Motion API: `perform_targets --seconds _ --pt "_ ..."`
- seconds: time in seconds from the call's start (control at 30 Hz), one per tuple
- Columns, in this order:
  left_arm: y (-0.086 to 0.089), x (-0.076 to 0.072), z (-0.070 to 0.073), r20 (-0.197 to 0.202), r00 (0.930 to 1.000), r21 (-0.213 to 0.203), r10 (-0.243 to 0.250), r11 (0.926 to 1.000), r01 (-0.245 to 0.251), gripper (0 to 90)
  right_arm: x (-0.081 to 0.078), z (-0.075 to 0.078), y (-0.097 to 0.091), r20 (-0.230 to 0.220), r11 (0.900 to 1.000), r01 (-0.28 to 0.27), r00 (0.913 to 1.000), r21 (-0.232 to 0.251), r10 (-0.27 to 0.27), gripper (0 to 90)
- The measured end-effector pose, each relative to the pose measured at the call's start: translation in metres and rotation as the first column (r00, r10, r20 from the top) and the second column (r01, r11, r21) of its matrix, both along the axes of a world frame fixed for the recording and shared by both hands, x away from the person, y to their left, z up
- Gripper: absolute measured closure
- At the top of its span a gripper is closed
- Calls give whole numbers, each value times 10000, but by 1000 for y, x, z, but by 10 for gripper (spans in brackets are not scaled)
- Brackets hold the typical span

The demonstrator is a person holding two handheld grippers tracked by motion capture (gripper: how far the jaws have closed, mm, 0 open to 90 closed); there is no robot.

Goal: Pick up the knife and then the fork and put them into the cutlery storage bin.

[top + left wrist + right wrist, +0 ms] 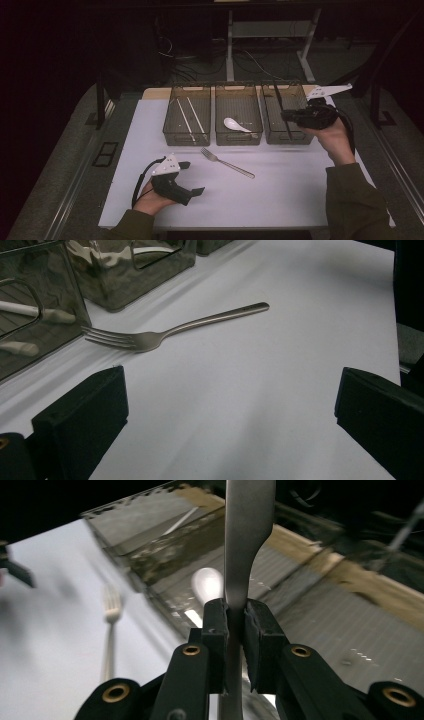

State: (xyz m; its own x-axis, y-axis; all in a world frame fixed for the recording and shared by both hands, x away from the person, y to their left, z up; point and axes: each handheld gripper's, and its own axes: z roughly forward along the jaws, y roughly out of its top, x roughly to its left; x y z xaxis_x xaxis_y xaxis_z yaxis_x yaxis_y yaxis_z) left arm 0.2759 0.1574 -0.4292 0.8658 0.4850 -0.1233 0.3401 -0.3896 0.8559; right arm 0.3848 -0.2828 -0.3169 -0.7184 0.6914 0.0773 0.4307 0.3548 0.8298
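Note:
My right gripper (289,118) hangs over the right-hand bin (300,138), shut on a flat metal knife (281,106) that stands nearly upright across the bin. In the right gripper view the pads (215,625) clamp the knife (246,540) at its narrow neck, with the wide end pointing away from the right gripper (236,616). A metal fork (227,162) lies on the white table in front of the bins. My left gripper (192,178) rests at the lower left, open and holding nothing. From the left gripper (230,430), the fork (170,330) lies just ahead.
Three see-through bins stand in a row at the back. The left bin (170,132) holds a pair of chopsticks (191,119), the middle bin (220,140) a white spoon (235,125). Beyond the white table top (280,200) lie a dark floor, cables and desk legs.

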Motion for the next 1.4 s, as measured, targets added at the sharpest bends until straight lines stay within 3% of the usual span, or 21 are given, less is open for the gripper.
perform_targets --seconds 0.33,0.6,0.9,1.4 --pt "0 1 -2 -53 9999 91 105 9999 -104 0 18 2 -23 566 9914 1229 9911 -458 -1203 801" --pt "-1 2 -3 -89 9999 147 147 9998 -146 0 27 -7 -39 965 9719 2250 9712 -699 -2179 801" --pt "0 2 -2 -69 9999 113 117 9999 -116 0 38 -34 -50 289 9567 2721 9623 -1032 -2705 800" --pt "0 2 -2 -80 9999 105 77 9999 -76 0 52 -67 -45 -807 9473 2602 9569 -1869 -2788 800"
